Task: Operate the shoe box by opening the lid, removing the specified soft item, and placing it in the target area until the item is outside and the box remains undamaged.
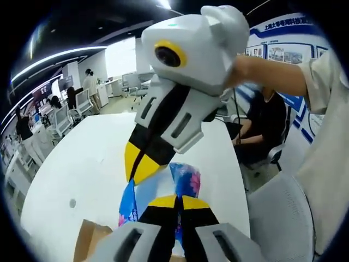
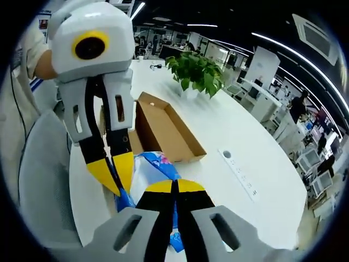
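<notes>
a long white counter (image 2: 245,136) with rounded edges. on it lie an open brown cardboard shoe box (image 2: 166,131), a potted green plant (image 2: 197,73) beyond the box, and a flush grey socket strip (image 2: 240,172) to the side of the box

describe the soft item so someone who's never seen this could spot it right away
Start at the big white table and find the open brown cardboard shoe box in front of the potted plant. Just beside the box, both tongs meet on the soft item. It is a crinkly white packet printed in bright blue and pink, the one colourful thing there.
</notes>
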### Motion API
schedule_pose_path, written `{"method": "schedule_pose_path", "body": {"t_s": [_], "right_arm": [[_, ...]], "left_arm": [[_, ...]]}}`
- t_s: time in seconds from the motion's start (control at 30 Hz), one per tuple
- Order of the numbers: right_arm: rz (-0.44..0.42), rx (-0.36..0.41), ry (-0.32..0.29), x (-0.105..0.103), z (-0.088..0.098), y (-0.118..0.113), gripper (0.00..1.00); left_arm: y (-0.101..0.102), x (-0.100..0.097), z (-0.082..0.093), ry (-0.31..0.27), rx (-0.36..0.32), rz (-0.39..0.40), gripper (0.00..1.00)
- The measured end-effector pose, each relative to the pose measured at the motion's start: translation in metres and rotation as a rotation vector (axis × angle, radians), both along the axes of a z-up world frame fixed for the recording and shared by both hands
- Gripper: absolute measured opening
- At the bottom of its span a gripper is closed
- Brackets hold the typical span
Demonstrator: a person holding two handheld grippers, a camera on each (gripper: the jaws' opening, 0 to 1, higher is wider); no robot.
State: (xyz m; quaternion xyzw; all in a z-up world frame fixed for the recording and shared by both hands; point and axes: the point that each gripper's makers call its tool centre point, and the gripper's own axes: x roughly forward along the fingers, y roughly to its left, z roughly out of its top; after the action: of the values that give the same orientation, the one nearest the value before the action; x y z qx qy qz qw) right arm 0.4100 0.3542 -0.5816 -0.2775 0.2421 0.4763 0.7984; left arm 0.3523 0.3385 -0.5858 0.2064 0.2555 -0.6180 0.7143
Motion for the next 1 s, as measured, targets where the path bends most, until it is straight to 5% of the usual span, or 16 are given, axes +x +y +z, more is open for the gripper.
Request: {"method": "schedule_pose_path", "body": {"t_s": [1.0], "right_arm": [[-0.056,-0.022,0.05,0.011,-0.021,-0.092,0.0]], "left_arm": [[-0.092,0.005,-0.023,0.035,-0.009,-0.106,0.0]]}}
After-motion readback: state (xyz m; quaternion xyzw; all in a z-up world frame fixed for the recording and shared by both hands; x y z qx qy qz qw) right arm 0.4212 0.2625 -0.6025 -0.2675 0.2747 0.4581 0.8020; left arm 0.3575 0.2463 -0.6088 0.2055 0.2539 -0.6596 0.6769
